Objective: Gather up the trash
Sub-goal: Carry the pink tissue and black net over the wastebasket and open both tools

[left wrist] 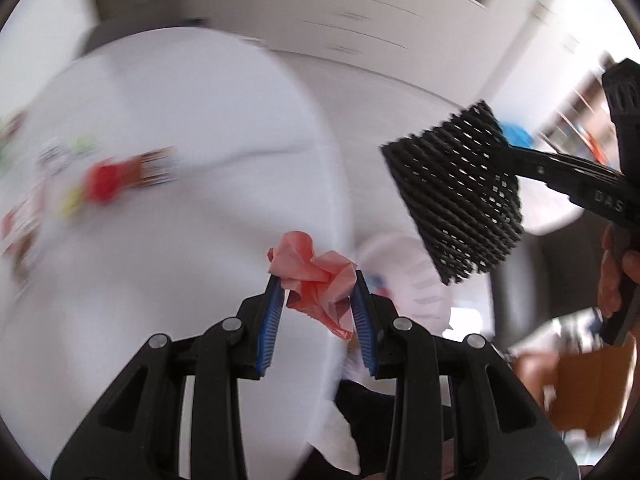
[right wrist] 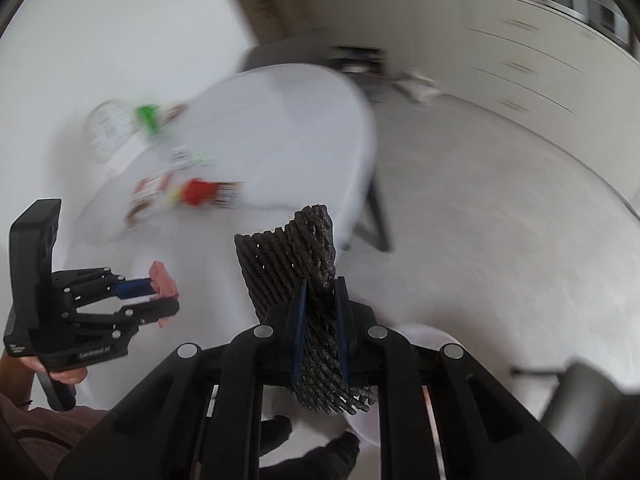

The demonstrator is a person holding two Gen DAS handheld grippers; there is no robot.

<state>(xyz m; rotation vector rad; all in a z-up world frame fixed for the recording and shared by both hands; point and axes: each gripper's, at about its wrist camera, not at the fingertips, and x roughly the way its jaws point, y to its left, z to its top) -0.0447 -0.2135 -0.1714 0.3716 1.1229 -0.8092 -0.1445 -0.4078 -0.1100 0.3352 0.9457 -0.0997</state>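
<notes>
Mid-carry over a round white surface (left wrist: 168, 92): the left tongs (left wrist: 316, 280) are clenched on a crumpled pink paper wrapper (left wrist: 314, 276), pinched between blue ribbed pads (left wrist: 267, 320) and held just past the surface's edge. At 2 o'clock in the left wrist view, the right tongs (right wrist: 320, 288) grip a black woven mesh piece (left wrist: 456, 192), its lattice folded between their 2 fingers and sticking out both above and below the grip. Both pieces of trash are lifted off the surface.

More litter lies at 9 o'clock on the surface: a red crumpled wrapper (left wrist: 105, 182) beside printed packets (left wrist: 158, 166), with green scraps (right wrist: 148, 118) further back, all motion-blurred. A white bin (left wrist: 404, 272) with a ribbed rim sits below the surface edge, at 4 o'clock of the pink wrapper; what lies inside cannot be made out.

The step in hand appears to be transport of 2 collected items toward that bin. The next move calls for bringing each pair of tongs over the bin's opening and letting go, then going back for the red wrapper and packets. The light paper may cling to the pads on release.
</notes>
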